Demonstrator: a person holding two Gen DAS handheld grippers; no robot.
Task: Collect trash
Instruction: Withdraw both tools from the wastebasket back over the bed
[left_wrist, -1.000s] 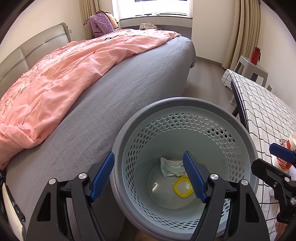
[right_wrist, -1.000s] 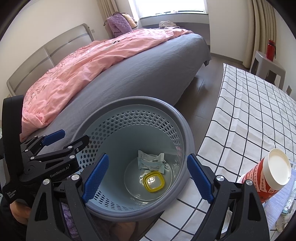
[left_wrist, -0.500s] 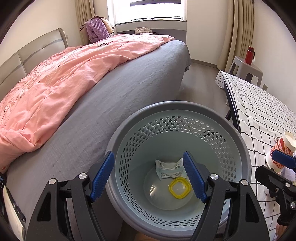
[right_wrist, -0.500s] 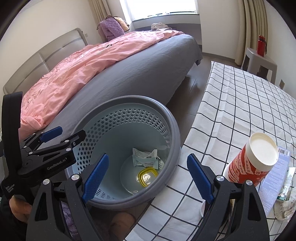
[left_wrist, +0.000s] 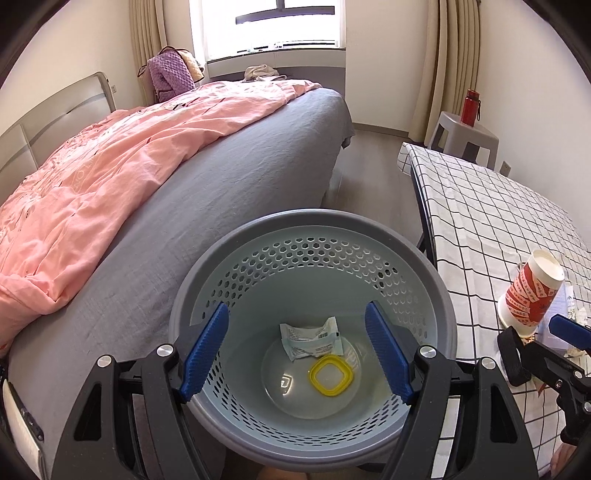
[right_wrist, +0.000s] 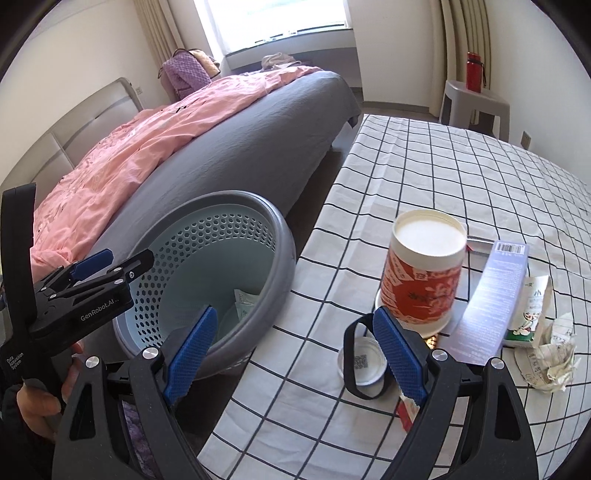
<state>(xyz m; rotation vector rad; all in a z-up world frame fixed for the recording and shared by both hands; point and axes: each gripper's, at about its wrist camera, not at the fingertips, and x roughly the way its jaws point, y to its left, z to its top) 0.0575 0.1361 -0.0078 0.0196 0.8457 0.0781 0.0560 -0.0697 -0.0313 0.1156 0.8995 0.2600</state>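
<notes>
A grey perforated trash basket (left_wrist: 314, 221) stands between the bed and the table; it also shows in the right wrist view (right_wrist: 284, 240). Inside lie a white wrapper (left_wrist: 312, 338) and a yellow square lid (left_wrist: 330, 376). My left gripper (left_wrist: 295, 350) is open and empty above the basket. My right gripper (right_wrist: 291, 343) is open and empty over the table's near edge. On the checked table stand an upturned red-and-white paper cup (right_wrist: 424, 273), a white round lid (right_wrist: 362, 362) with a black band, a lilac box (right_wrist: 495, 299) and crumpled wrappers (right_wrist: 546, 347).
A bed with a grey sheet (left_wrist: 221, 192) and pink duvet (left_wrist: 110, 170) lies left of the basket. The checked table (right_wrist: 461, 177) is on the right. A grey stool with a red bottle (left_wrist: 471, 107) stands at the far wall.
My right gripper has swung right, from above the basket to over the table edge near the cup. My left gripper has shifted slightly, staying over the basket.
</notes>
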